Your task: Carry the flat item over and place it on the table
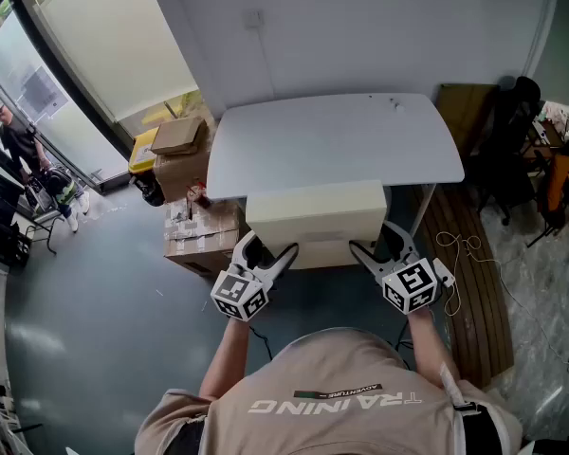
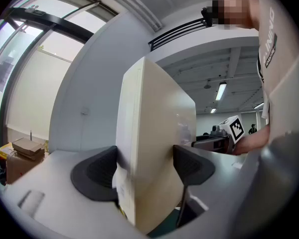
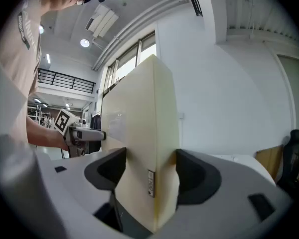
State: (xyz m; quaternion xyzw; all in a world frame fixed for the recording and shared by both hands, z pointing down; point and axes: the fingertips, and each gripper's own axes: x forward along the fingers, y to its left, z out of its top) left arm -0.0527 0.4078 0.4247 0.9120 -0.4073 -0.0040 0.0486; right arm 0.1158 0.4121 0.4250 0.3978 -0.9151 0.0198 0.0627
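A: Left claw (image 1: pixel 270 251) clamped on one end of the cream flat rectangular box (image 1: pixel 315 214), right claw (image 1: pixel 379 245) clamped on the other end.
B: Box where?
A: Broad face up, over the near edge of the pale grey surface (image 1: pixel 332 140). Touching it? Can't tell.
B: Around?
A: Brown cardboard boxes (image 1: pixel 185 173) left of the surface; wooden boards (image 1: pixel 474 292) and a black chair (image 1: pixel 507 150) to its right.
B: Gripper views add?
A: Pads (image 2: pixel 97 176) pressing both box faces, and the opposite claw beyond the box.
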